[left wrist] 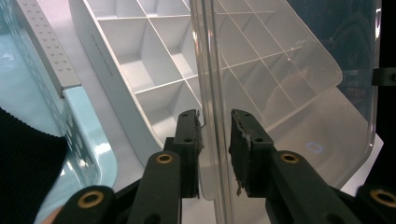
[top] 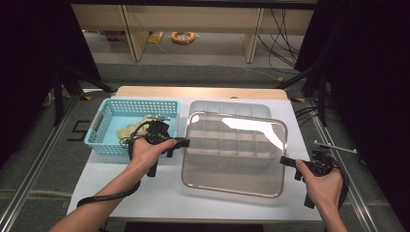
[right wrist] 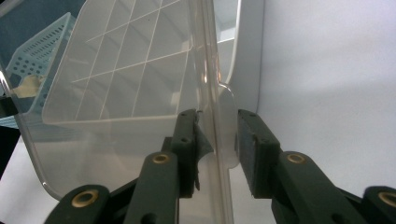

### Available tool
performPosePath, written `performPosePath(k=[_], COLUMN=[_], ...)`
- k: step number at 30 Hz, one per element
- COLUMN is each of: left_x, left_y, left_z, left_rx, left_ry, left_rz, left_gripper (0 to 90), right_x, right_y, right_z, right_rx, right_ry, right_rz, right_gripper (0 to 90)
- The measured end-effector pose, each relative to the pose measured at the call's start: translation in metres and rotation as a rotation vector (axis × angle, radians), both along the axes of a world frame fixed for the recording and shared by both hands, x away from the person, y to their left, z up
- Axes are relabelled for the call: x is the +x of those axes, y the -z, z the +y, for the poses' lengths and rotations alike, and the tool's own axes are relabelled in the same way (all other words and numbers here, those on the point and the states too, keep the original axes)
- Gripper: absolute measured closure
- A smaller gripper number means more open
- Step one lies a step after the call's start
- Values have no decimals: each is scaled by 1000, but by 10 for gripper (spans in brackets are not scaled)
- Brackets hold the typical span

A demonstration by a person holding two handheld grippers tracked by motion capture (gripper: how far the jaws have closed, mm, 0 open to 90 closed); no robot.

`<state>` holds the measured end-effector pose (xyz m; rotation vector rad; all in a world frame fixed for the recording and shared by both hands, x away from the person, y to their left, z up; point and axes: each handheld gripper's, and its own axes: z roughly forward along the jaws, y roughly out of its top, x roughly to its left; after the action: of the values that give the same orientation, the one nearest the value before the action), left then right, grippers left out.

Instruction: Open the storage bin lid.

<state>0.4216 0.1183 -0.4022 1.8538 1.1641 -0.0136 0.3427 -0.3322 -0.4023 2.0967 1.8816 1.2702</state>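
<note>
Both grippers are on the clear lid (top: 234, 154), one at each short end. The lid hangs tilted over the white divided box (top: 227, 110), near edge lower and toward the person, far edge up over the compartments. It spans most of the box, so you look through it at the grid of dividers.

The left gripper (top: 181, 142) comes in from the basket side. In the left gripper view the lid's rim (left wrist: 212, 116) runs edge-on straight between the two black jaws. The left pad sits right at the plastic; on the other side a thin gap shows between rim and pad. I can't tell whether the jaws truly pinch it.

The right gripper (top: 286, 161) reaches in from the opposite end. In the right gripper view the lid's small tab (right wrist: 225, 130) stands between the jaws, set at a middling width. The left pad is close against the lid; the right pad stands off the tab with white worktop (right wrist: 327, 70) showing between. Again, I can't tell if that's a firm hold.

Left of the box sits the pale blue basket (top: 109, 128), something cream-coloured lying inside it. Box and basket rest side by side on the white worktop.
</note>
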Motion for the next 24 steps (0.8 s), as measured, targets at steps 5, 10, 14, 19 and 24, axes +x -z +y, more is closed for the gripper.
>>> performPosePath(k=[5, 10, 14, 19, 24], left_x=[-2, -4, -7, -8, -10], left_y=[1, 1, 3, 8, 11], left_z=[1, -1, -2, -2, -1], left_rx=[2, 2, 3, -15, -6], left_ry=[12, 19, 23, 24, 31], left_rz=[4, 7, 10, 27, 37], left_gripper=[726, 728, 729, 732, 732], right_x=[-1, -4, -5, -7, -9], right_y=[2, 0, 4, 6, 7], right_z=[0, 0, -3, -4, -5], right_rx=[-2, 13, -6, -8, -14], right_ry=[-2, 11, 2, -2, -10], right_rz=[1, 21, 1, -6, -2], right_gripper=[704, 704, 704, 704, 704])
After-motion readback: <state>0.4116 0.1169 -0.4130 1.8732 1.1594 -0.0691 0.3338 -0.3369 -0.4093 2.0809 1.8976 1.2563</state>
